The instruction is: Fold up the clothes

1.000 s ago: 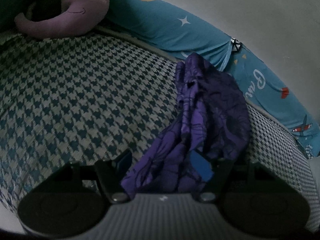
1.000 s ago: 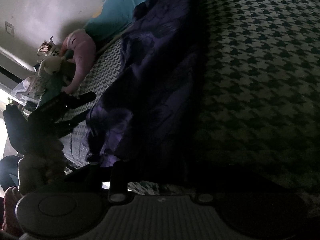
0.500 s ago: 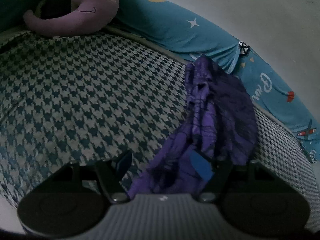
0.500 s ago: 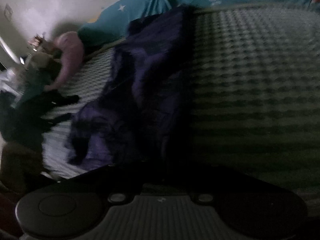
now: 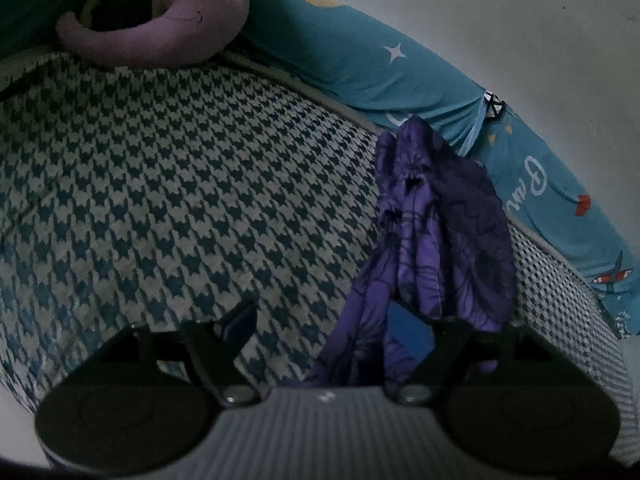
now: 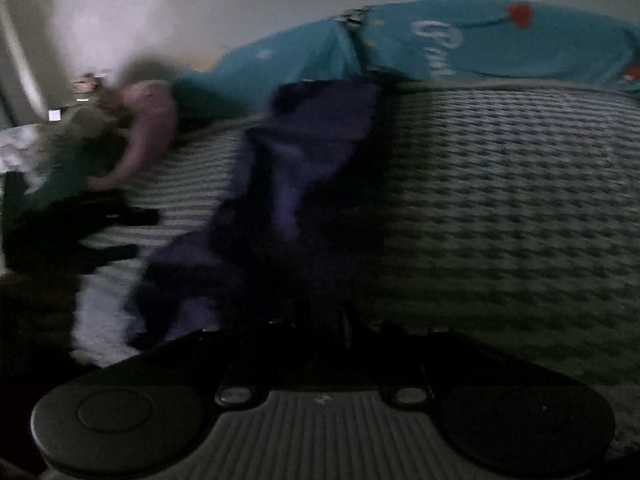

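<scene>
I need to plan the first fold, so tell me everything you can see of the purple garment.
The purple garment is thin, soft-looking cloth printed with darker floral outlines. It lies bunched in a long, crumpled strip on the houndstooth bedspread, its far end reaching the blue bedding by the wall. Its near end lies between the fingers of the left claw, which is opening, draped against the blue pad. It is not yet folded.

From my remote seat, the purple garment (image 5: 440, 232) reads as thin, soft printed cloth, matt. The bed cover (image 5: 160, 200) is woven houndstooth fabric (slightly coarse). The elephant toy (image 5: 180, 20) looks plush; my left tongs (image 5: 328, 320) are matt black plastic.
</scene>
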